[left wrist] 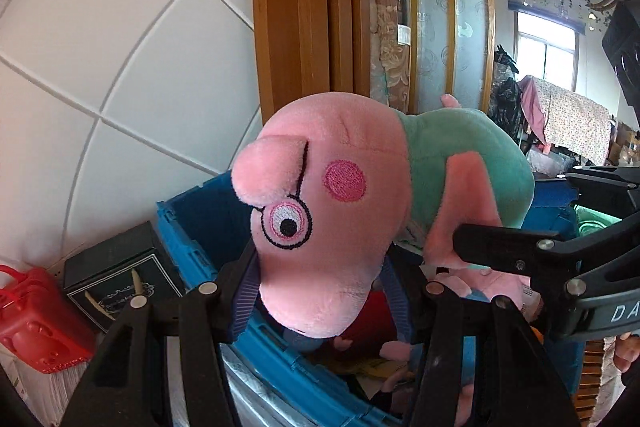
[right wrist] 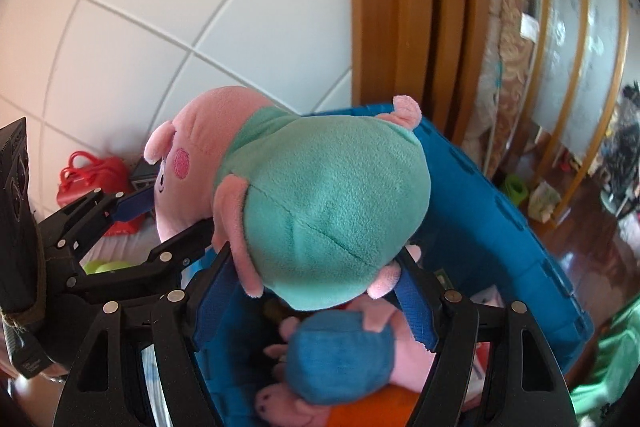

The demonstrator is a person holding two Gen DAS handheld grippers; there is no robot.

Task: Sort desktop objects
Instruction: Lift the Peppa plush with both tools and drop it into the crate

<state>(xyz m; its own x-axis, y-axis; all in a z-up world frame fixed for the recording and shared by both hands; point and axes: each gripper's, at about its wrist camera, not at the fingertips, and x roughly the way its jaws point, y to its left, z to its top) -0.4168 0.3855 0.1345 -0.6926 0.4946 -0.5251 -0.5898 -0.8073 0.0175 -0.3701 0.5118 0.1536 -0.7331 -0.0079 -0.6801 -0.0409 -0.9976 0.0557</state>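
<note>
A pink pig plush [left wrist: 320, 203] in a green shirt hangs above an open blue crate [left wrist: 192, 223]. In the left wrist view its head sits between my left gripper's [left wrist: 320, 291] blue-padded fingers, which are shut on it. In the right wrist view my right gripper [right wrist: 312, 291] is shut on the green body [right wrist: 332, 211]. Each gripper shows in the other's view: the right gripper [left wrist: 520, 259] at the plush's arm, the left gripper [right wrist: 120, 219] at its head. A second pig plush [right wrist: 340, 359] in a blue shirt lies inside the crate [right wrist: 500, 227], below the held one.
Left of the crate stand a red plastic bag [left wrist: 36, 327] and a dark printed box [left wrist: 116, 275]. A white panelled wall [left wrist: 120, 47] and a wooden door frame [left wrist: 296, 7] rise behind. Green fabric [right wrist: 608, 355] lies to the crate's right, above a wooden floor.
</note>
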